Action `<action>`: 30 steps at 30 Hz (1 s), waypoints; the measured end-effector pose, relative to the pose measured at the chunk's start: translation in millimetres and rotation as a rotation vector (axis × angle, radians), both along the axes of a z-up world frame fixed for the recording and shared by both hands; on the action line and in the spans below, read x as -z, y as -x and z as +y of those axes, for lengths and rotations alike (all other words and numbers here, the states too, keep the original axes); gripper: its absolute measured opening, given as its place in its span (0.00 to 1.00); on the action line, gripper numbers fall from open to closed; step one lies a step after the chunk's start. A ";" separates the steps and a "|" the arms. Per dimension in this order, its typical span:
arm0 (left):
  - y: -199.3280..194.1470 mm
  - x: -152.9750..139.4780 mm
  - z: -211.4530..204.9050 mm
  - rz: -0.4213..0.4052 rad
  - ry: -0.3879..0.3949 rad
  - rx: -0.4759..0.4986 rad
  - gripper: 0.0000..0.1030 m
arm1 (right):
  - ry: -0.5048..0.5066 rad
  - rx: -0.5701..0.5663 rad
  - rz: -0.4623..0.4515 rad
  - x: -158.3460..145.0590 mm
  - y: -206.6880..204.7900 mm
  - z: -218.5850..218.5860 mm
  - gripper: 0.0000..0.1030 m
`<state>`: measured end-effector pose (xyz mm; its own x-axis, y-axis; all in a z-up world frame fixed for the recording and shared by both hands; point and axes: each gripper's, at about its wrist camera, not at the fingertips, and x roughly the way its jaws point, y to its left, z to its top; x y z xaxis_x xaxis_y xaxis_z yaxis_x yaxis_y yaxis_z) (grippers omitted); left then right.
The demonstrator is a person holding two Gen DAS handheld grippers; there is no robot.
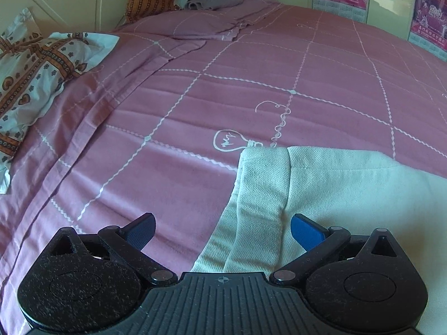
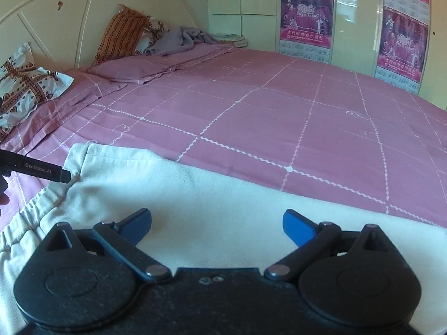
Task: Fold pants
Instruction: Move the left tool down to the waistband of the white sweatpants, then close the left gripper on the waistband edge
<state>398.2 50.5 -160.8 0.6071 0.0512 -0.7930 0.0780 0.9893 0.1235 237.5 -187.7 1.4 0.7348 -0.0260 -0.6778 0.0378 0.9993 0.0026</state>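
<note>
Cream-white pants (image 1: 321,192) lie flat on the pink bedspread at the near edge of the bed. In the left wrist view my left gripper (image 1: 222,227) is open, straddling the pants' left edge with the waistband end between its blue fingers. In the right wrist view the pants (image 2: 173,189) spread across the foreground, with the elastic waistband at the lower left. My right gripper (image 2: 216,222) is open just above the cloth, holding nothing. The left gripper's black body (image 2: 36,169) pokes in from the left by the waistband corner.
The pink checked bedspread (image 2: 251,106) stretches far ahead and right. Patterned pillows (image 1: 33,64) and a grey blanket (image 2: 181,40) lie at the headboard end. Cream wardrobe doors with red posters (image 2: 307,16) stand behind the bed.
</note>
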 end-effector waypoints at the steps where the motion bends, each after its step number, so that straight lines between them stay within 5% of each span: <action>1: -4.1 3.9 0.9 0.006 -0.001 0.000 1.00 | 0.007 -0.014 0.005 2.1 -7.7 -0.7 0.97; 5: -16.2 16.2 5.0 0.018 0.027 0.021 0.97 | 0.042 -0.064 0.046 11.4 -39.8 -5.0 0.97; 7: -21.5 21.1 7.3 0.046 0.090 0.046 0.76 | 0.038 -0.080 0.067 15.7 -52.5 -7.4 0.97; 9: -22.2 21.7 3.9 0.046 0.104 0.057 0.67 | 0.047 -0.086 0.085 20.7 -64.2 -8.8 0.96; 10: -20.8 21.2 0.3 0.044 0.119 0.086 0.47 | 0.057 -0.088 0.090 23.0 -68.9 -9.2 0.96; 11: -19.8 20.4 -2.9 0.045 0.129 0.109 0.44 | 0.060 -0.092 0.094 24.7 -72.4 -10.0 0.95; 12: -19.1 19.5 -6.0 0.039 0.112 0.112 0.43 | 0.061 -0.100 0.107 28.1 -77.8 -10.7 0.88; 13: -18.4 19.6 -7.6 0.036 0.104 0.119 0.43 | 0.059 -0.107 0.124 31.0 -82.1 -11.2 0.51; 14: -18.2 19.7 -6.5 0.035 0.111 0.121 0.42 | 0.051 -0.113 0.154 34.4 -86.9 -12.6 0.31; 15: -18.3 18.9 -3.2 0.038 0.126 0.119 0.40 | 0.044 -0.106 0.176 37.4 -91.0 -14.2 0.25; 17: -16.6 15.4 1.1 0.035 0.146 0.119 0.36 | 0.033 -0.105 0.171 38.2 -93.8 -16.3 0.30; 19: -11.6 9.8 2.4 0.022 0.147 0.135 0.29 | 0.041 -0.125 0.176 39.4 -96.5 -14.8 0.47; 21: -7.0 4.7 2.6 0.008 0.136 0.154 0.26 | 0.064 -0.142 0.191 41.8 -99.6 -10.1 0.49; 23: -2.9 -1.1 4.0 -0.003 0.137 0.161 0.22 | 0.091 -0.164 0.209 42.5 -99.2 -5.2 0.37; 24: 0.4 -4.8 6.0 -0.009 0.144 0.163 0.20 | 0.081 -0.172 0.213 40.1 -97.2 -3.9 0.08; 25: 4.5 -9.0 8.0 -0.016 0.151 0.167 0.19 | 0.069 -0.173 0.207 36.4 -92.6 -2.2 0.01; 30: 36.8 -28.9 21.2 -0.055 0.177 0.210 0.16 | 0.072 -0.213 0.084 5.1 -30.8 14.2 0.00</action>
<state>361.4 71.7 -131.9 0.6323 -0.2165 -0.7439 0.2816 0.9587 -0.0397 268.3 -173.5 -3.6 0.6702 0.0731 -0.7386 -0.1766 0.9823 -0.0630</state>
